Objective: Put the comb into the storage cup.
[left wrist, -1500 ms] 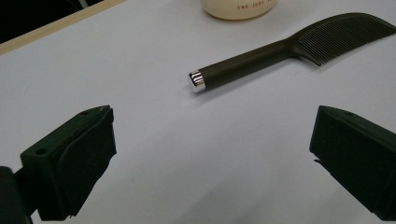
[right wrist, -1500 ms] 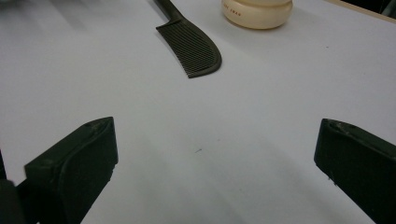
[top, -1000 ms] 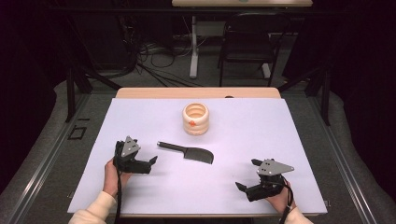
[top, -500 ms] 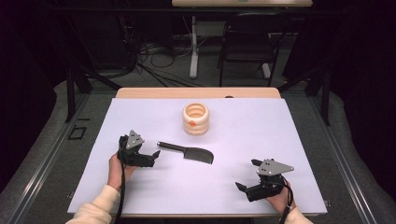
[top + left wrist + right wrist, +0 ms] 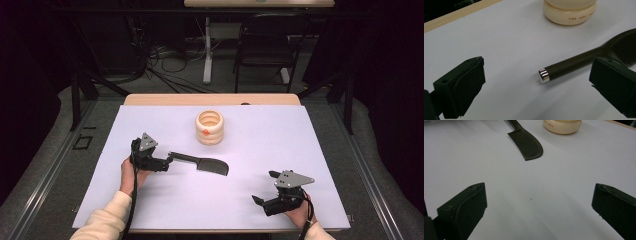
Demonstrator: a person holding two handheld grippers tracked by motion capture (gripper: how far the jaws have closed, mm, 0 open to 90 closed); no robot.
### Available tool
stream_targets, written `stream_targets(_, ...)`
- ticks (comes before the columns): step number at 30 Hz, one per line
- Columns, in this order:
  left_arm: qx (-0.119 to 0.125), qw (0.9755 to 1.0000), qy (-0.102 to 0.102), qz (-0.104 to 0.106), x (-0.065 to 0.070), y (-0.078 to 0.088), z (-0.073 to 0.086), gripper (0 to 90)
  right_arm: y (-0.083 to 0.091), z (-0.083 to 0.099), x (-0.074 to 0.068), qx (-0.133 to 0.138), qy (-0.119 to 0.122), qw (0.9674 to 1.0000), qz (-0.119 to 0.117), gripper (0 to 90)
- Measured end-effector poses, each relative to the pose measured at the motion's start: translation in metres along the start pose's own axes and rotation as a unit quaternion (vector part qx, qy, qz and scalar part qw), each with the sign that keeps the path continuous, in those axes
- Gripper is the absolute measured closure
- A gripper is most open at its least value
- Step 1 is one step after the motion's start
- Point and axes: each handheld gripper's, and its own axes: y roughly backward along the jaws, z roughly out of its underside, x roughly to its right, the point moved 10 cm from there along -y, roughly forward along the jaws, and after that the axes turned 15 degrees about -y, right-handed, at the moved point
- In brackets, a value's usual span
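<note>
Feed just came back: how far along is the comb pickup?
Done: nothing; the comb lies flat on the table. In hand: the left gripper is open at the handle's silver-capped end, not touching. Left: closing and lifting. The right gripper rests open, apart.

Dark room; black chair, floor cables, grey floor.

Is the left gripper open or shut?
Open: left gripper has its jaws wide apart, the comb handle's tip between them, untouched.
</note>
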Motion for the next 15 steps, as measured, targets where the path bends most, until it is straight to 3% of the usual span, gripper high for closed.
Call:
stream_targets(9,-0.009,0.9999,0.01,-0.002,-0.007,-0.014,-0.001,5.2,0.0,0.0,0.0,-0.001,0.0,1.0,0.0,0.0)
stream_targets(11,-0.009,0.9999,0.01,0.001,-0.008,-0.017,-0.002,16.7,0.0,0.001,0.0,-0.002,0.0,1.0,-0.001,0.0)
stream_targets(13,-0.013,0.9998,0.012,-0.001,-0.009,-0.019,-0.001,17.7,0.0,0.0,0.0,-0.001,0.0,1.0,0.0,0.0)
stream_targets(14,-0.013,0.9998,0.012,0.003,-0.009,-0.022,-0.001,28.2,0.0,0.0,0.0,-0.001,0.0,1.0,0.0,0.0)
stream_targets(15,-0.013,0.9998,0.012,0.002,-0.01,-0.024,-0.002,31.6,0.0,0.0,0.0,-0.001,0.0,1.0,0.0,0.0)
